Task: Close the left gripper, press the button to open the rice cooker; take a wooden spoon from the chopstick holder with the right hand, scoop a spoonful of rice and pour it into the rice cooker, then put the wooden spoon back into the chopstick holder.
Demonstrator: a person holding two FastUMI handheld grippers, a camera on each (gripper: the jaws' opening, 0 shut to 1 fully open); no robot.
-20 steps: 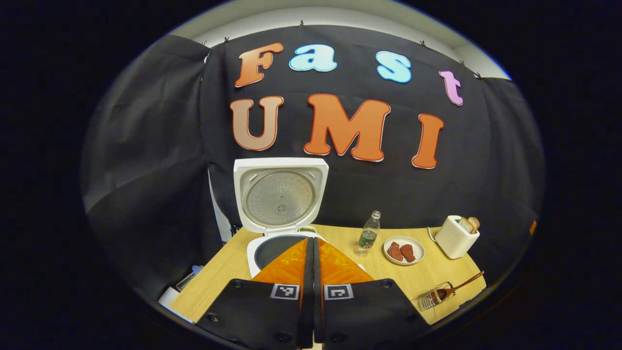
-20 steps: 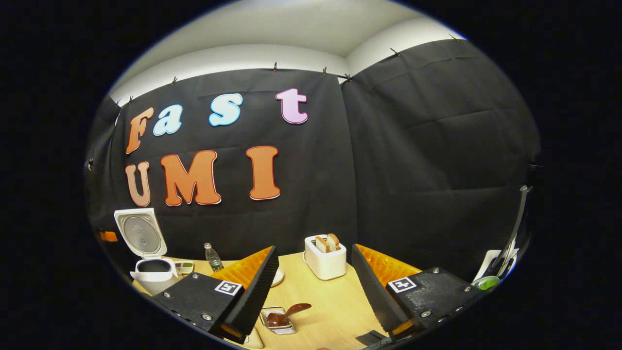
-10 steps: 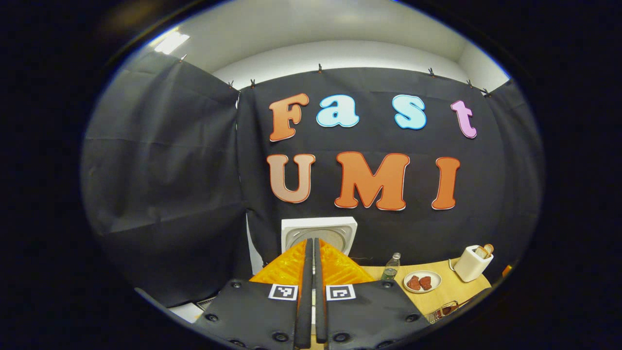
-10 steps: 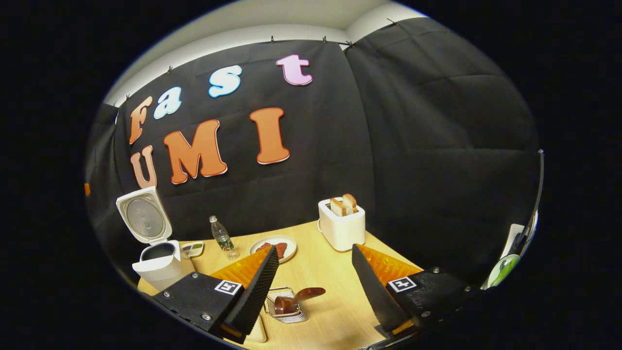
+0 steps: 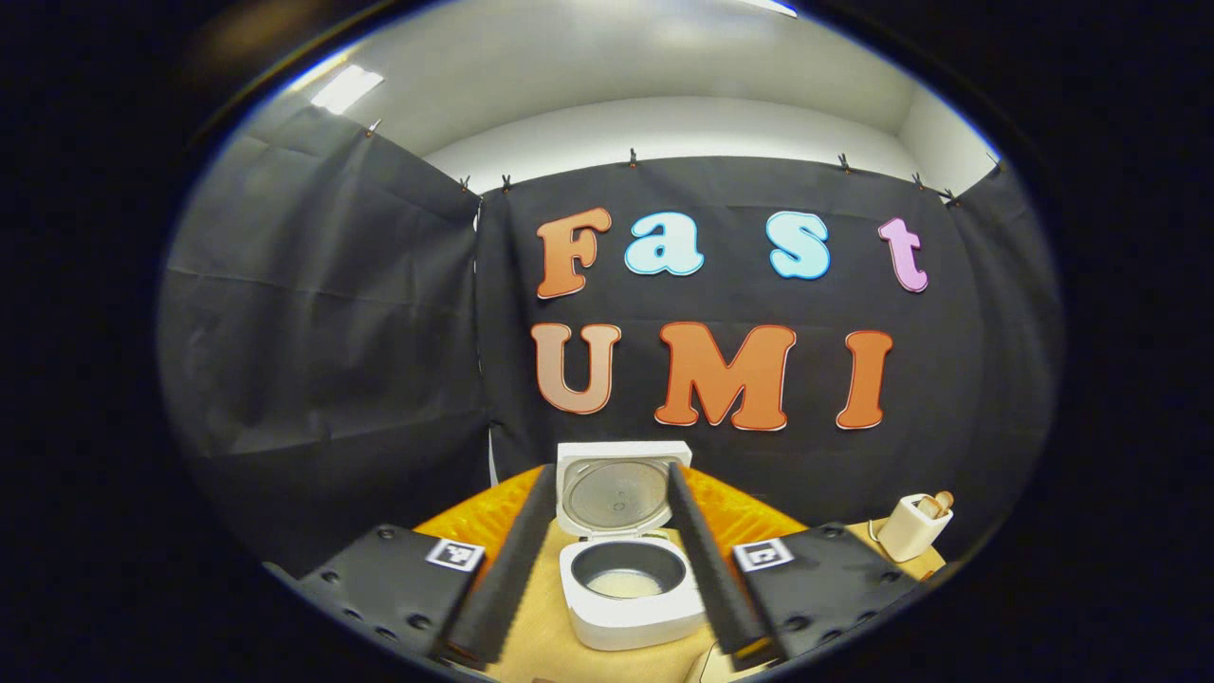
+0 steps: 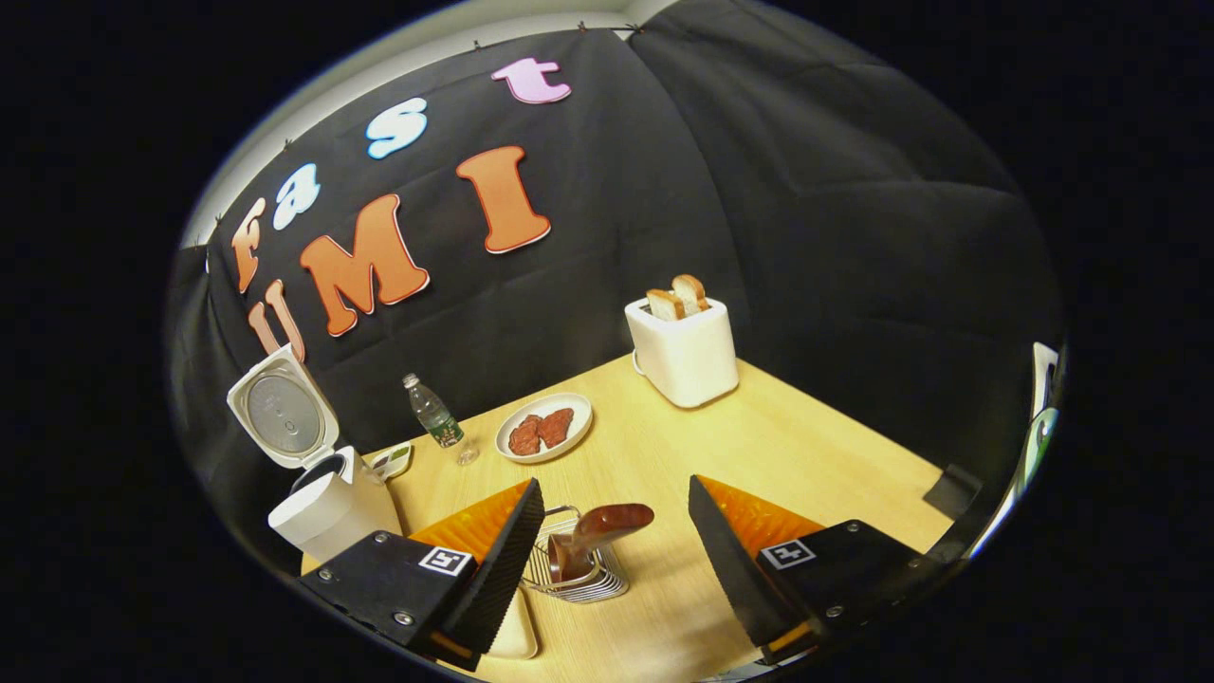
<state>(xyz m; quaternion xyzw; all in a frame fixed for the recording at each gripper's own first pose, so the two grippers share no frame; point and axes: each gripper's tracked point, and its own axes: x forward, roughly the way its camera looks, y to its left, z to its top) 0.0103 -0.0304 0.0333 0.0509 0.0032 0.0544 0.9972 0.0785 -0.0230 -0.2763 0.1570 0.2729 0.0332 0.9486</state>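
Note:
The white rice cooker (image 5: 631, 612) stands with its lid (image 5: 616, 489) up, and a pale layer lies in its dark pot. My left gripper (image 5: 612, 470) is open, and the cooker appears between its fingers, farther off. In the right gripper view the cooker (image 6: 327, 512) is at the far left. A dark wooden spoon (image 6: 607, 520) leans in the wire chopstick holder (image 6: 583, 583) on the table. My right gripper (image 6: 614, 482) is open just before the holder, which sits between its fingers with nothing gripped.
On the wooden table (image 6: 806, 446) stand a white toaster (image 6: 683, 351) with two slices, a plate (image 6: 543, 427) of red pieces, a water bottle (image 6: 432, 417) and a small dish (image 6: 394, 460). A cream tray (image 6: 517, 636) lies under my right gripper's left finger. The toaster (image 5: 912, 526) also appears at right.
My left gripper has gone from shut to open and drawn back from the cooker. My right gripper has tilted down and come closer to the holder with the spoon.

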